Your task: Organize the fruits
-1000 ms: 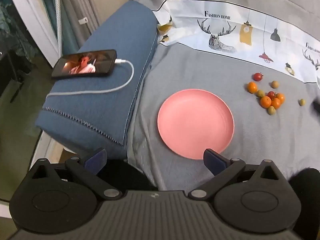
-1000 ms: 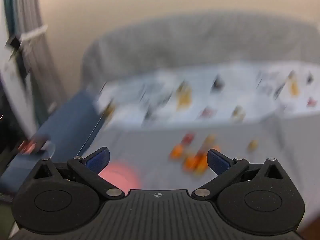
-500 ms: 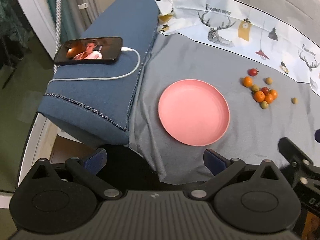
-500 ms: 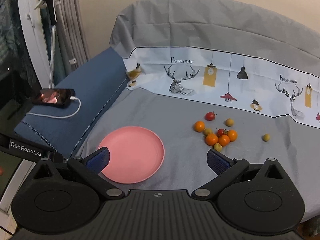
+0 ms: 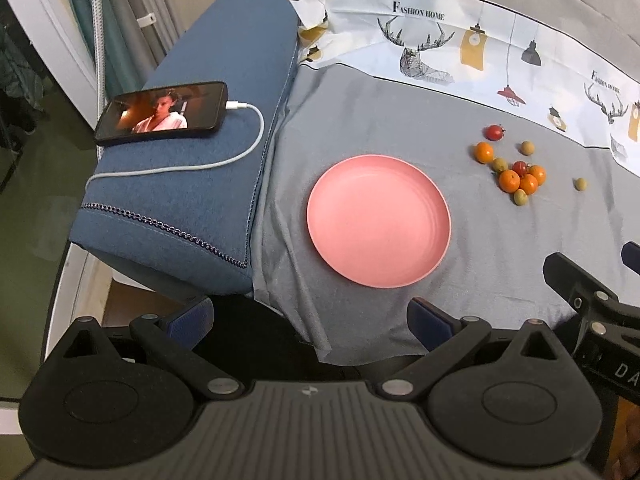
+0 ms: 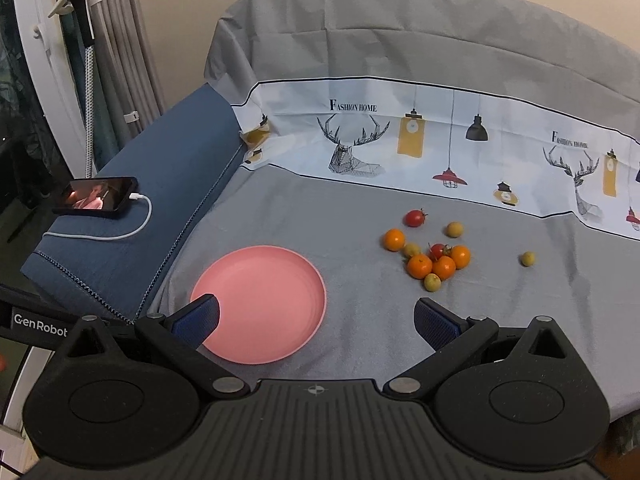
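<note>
A grey sheet covers the couch, with a blue armrest at its left side. A pink plate lies flat on the sheet, with nothing on it. To its right, apart from it, a loose cluster of small fruits sits on the sheet: oranges, red tomatoes and pale green ones. A phone rests on the armrest, its screen lit and a white cable plugged in. Left tongs and right tongs both stand wide apart, holding nothing, near the plate's front edge.
</note>
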